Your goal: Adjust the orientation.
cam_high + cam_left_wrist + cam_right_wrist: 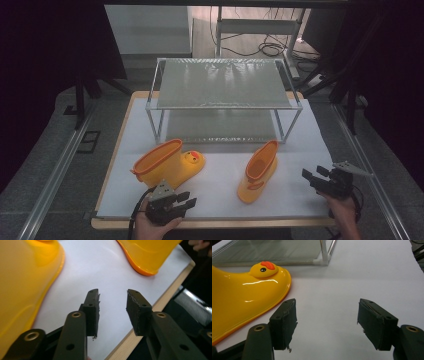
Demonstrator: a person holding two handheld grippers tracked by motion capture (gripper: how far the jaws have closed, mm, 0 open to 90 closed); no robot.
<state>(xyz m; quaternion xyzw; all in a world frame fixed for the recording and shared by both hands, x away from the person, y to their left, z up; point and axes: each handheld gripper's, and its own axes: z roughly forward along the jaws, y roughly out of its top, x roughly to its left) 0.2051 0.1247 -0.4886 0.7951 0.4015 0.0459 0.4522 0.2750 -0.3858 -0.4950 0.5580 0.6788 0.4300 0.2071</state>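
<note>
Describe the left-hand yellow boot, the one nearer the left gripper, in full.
The left boot is a glossy yellow rain boot, plastic or rubber by its shine, with an orange rim around its opening, an orange sole edge and a duck face on the toe: a dark eye and an orange beak. It stands upright on the white table cover, toe pointing right, in front of the metal shelf rack. Nothing grips it; the left gripper sits just in front of it, jaws apart and empty.
</note>
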